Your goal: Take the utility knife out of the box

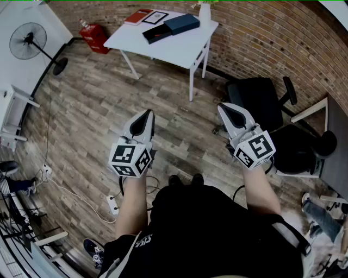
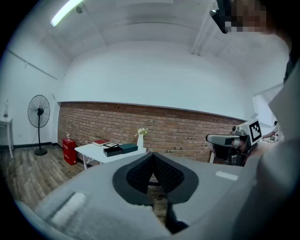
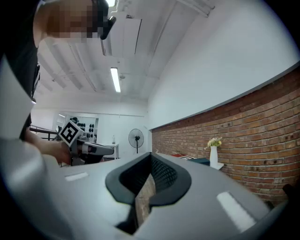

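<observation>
The box (image 1: 159, 33) is seen upper centre on the tabletop (image 1: 174, 51), well beyond the left hand-held gripper (image 1: 147, 115), judged nearer, and right hand-held gripper (image 1: 224, 108), both closed and empty.

The bench (image 1: 179, 51) stands at the far end of the floor (image 1: 92, 108), against the brick wall (image 1: 261, 38). On the bench, a book (image 1: 137, 16) lies far left, a flat frame (image 1: 155, 17) just beside it, a box (image 1: 157, 34) nearer the front edge, a second box (image 1: 182, 23) just right of it, and a vase (image 1: 205, 13) at the right end. A canister (image 1: 93, 37) stands on the floor left of the bench, with a fan (image 1: 28, 42) further left. An office chair (image 1: 260, 98) stands to the right. The left tool (image 1: 145, 117) and right tool (image 1: 228, 111) sit side by side in the foreground, well apart from the bench.
</observation>
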A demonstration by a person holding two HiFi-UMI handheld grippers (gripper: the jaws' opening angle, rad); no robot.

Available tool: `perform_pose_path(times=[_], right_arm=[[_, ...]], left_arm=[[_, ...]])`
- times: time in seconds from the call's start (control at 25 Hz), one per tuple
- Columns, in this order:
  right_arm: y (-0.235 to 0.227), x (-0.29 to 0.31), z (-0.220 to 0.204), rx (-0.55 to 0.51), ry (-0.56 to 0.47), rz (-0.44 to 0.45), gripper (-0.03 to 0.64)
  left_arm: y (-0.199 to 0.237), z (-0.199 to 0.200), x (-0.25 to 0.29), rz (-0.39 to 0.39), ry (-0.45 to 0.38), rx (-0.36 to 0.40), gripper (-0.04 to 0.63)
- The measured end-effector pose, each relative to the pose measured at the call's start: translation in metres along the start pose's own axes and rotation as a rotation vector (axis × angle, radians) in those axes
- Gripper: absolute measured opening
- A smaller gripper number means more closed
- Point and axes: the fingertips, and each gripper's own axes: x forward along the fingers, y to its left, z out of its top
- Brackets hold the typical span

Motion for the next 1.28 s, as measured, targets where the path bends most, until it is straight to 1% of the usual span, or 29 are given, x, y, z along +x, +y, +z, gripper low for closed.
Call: perform_pose_path(times=[0.24, 0.44, 0.64, 0.84, 0.96, 1.08, 1.28], right_arm=[[0.001, -0.018, 0.001, 0.003, -0.005, 0.001, -0.002], [0.001, -0.024, -0.008, 0.004, 0.02, 0.022, -0.002], [-0.003, -0.019, -0.016, 0.03, 0.033, 0.059, 0.0], [-0.01, 0.011, -0.015, 0.016, 0.043, 0.075, 0.0], [-0.018, 0.035, -0.017, 0.007, 0.055, 0.074, 0.002], [-0.026, 0.068, -0.02, 0.01, 0.064, 0.075, 0.002], [-0.036, 0.132, -0.023, 0.007, 0.093, 0.074, 0.002]], left_arm=[[-0.021, 0.004, -0.002, -0.021, 0.006, 0.026, 0.006], [-0.035, 0.002, -0.003, -0.027, 0.011, 0.041, 0.006], [-0.032, -0.004, 0.01, -0.034, 0.021, 0.024, 0.006], [-0.011, -0.003, 0.033, -0.049, 0.019, 0.015, 0.007], [0.007, 0.004, 0.052, -0.061, 0.009, 0.018, 0.006], [0.035, 0.013, 0.072, -0.068, 0.003, 0.024, 0.006], [0.084, 0.023, 0.108, -0.098, 0.016, 0.025, 0.006]])
